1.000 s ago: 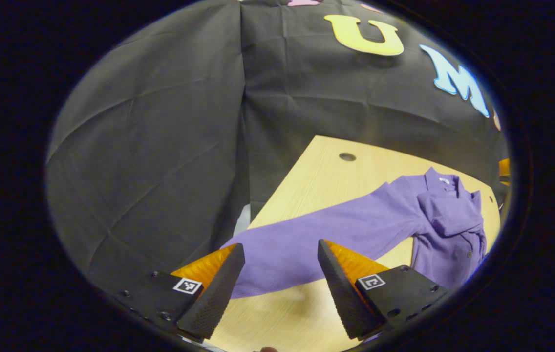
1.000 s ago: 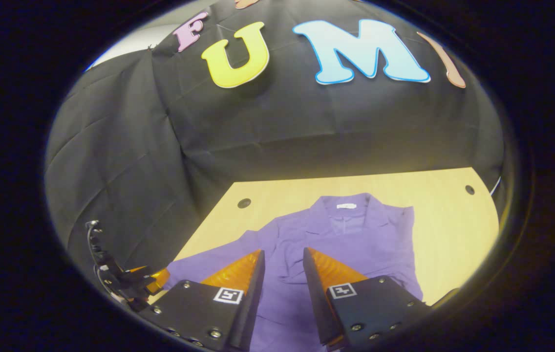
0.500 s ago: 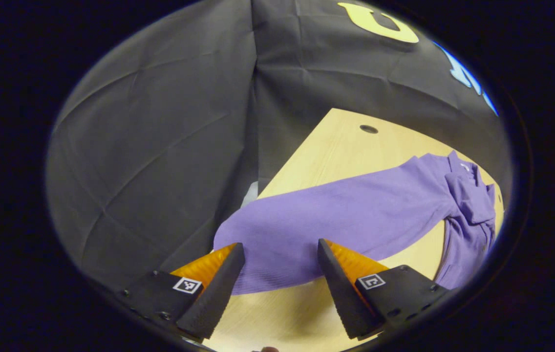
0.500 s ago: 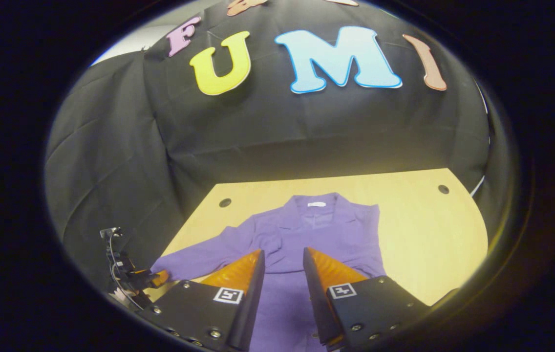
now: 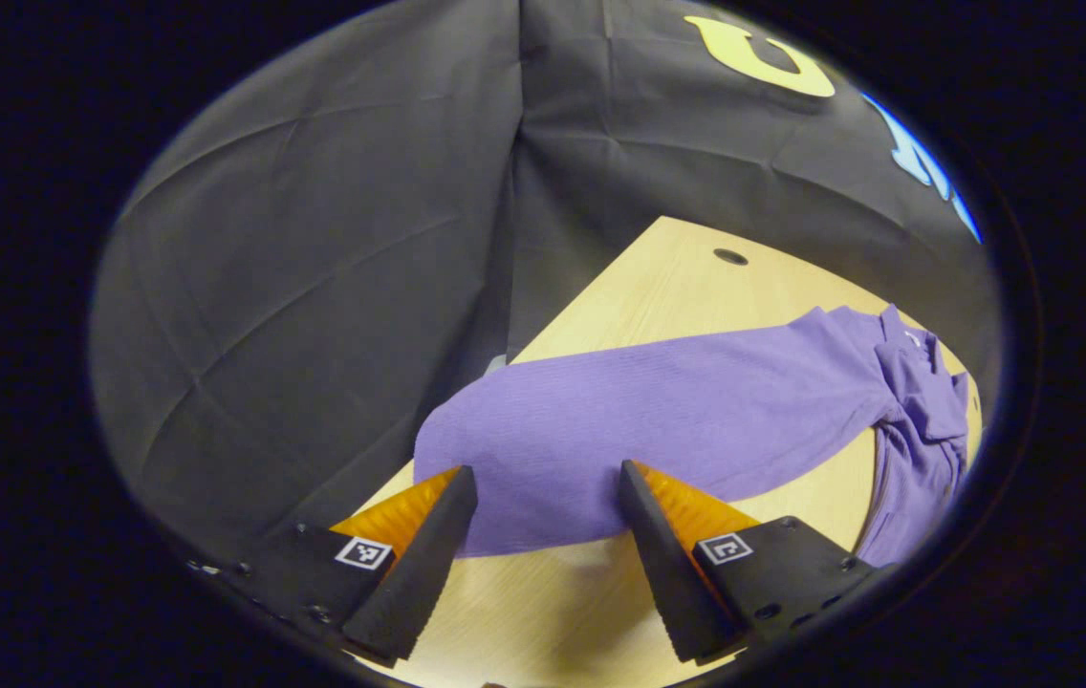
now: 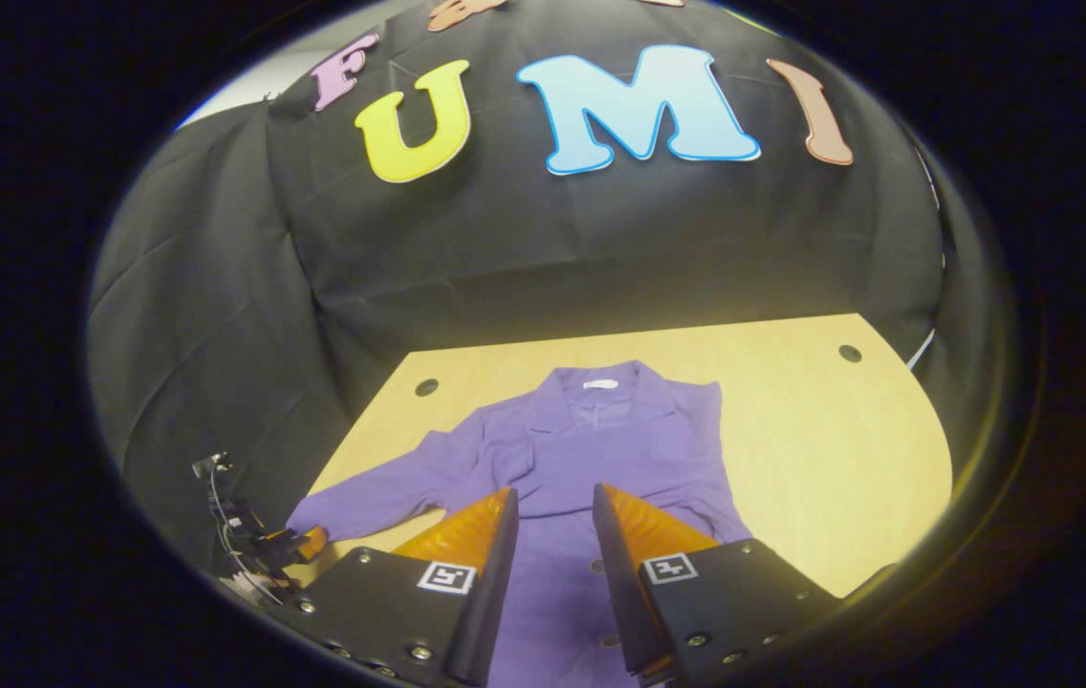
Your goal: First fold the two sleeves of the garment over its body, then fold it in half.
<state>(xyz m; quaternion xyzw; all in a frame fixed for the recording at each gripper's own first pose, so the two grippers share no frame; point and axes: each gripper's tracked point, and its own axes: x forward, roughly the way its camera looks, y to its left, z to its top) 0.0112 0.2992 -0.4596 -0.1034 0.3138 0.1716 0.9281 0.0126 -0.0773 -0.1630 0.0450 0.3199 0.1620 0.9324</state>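
left gripper (image 5: 543, 516) has its fingers wide apart, just above the cuff end of the sleeve (image 5: 658, 420), not pinching it. right gripper (image 6: 553, 535) hangs over the shirt (image 6: 600, 459) with fingers a little apart, holding nothing. the purple shirt lies flat on the wooden table (image 6: 820, 430), collar toward the black cloth wall (image 6: 600, 239), one sleeve stretched out sideways. its small white neck label (image 6: 599, 384) is too small to read.
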